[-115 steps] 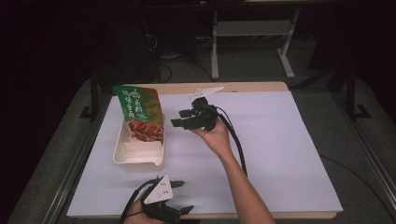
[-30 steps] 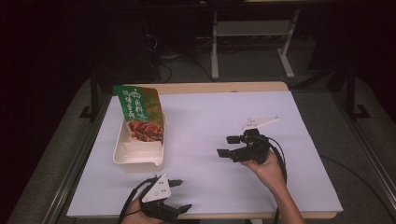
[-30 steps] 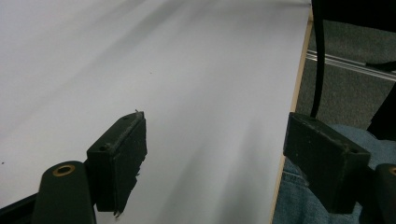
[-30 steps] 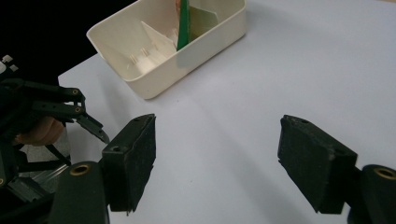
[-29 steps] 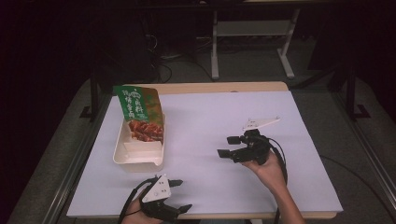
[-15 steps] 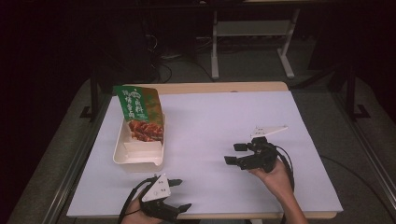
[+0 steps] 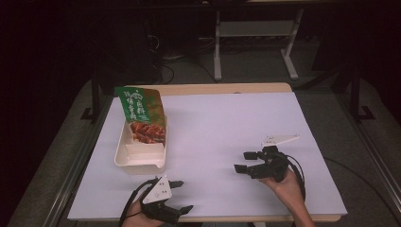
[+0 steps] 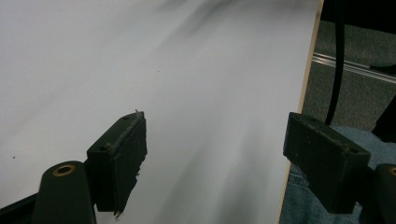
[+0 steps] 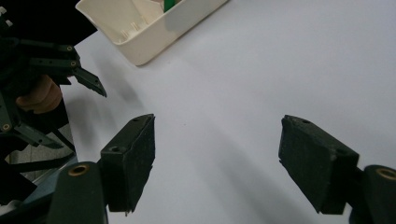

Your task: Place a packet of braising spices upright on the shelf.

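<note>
A green snack bag (image 7: pixel 142 113) with a picture of reddish food lies in a cream tray (image 7: pixel 140 160) at the table's left. My right gripper (image 7: pixel 244 161) hovers low over the white sheet at the right front, jaws open and empty, pointing left. In the right gripper view the tray (image 9: pixel 140 25) sits far ahead at the top left, and the left gripper (image 9: pixel 70 70) shows at the left edge. My left gripper (image 7: pixel 182 196) rests at the front edge, open, nothing between its jaws. The left gripper view looks across bare white sheet (image 8: pixel 187 93).
The white sheet (image 7: pixel 217 127) covers most of the wooden table. The table's right edge (image 8: pixel 306 84) and a blue trouser leg (image 8: pixel 308 196) show in the left gripper view. A white-legged stand (image 7: pixel 255 42) and cables lie on the floor beyond the table.
My right gripper has drifted right and toward the table's front, sinking a little, jaws staying open. Earlier still it was up beside the bag. The left gripper has stayed put.
</note>
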### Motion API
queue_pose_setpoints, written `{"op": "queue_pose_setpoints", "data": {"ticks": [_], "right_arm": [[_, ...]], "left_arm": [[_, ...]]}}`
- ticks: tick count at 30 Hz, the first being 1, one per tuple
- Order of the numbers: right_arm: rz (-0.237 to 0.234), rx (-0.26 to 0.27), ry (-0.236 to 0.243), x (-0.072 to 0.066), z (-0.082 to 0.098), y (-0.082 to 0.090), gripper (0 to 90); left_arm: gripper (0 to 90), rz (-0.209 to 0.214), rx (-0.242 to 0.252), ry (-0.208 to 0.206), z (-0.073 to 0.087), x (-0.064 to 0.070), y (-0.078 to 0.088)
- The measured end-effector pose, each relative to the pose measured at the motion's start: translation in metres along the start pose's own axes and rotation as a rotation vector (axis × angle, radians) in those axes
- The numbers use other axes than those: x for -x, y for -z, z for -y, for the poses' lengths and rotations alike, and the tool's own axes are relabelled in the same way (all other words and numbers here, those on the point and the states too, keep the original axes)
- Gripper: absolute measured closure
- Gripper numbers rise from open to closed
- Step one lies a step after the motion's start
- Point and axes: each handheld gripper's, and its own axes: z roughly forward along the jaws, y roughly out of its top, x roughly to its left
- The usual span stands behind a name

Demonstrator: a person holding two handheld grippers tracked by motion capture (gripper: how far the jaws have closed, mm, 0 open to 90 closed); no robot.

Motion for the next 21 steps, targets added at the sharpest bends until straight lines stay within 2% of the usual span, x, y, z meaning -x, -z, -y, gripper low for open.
{"op": "queue_pose_setpoints", "data": {"ticks": [11, 21], "right_arm": [[0.008, -0.006, -0.032, 0.002, 0.018, 0.008, 26.4], [0.012, -0.016, -0.05, 0.002, 0.033, 0.015, 26.1]], "left_arm": [[21.0, -0.002, 0.002, 0.009, 0.0, -0.001, 0.001], [20.9, -0.001, -0.01, -0.001, 0.0, -0.001, 0.0]]}}
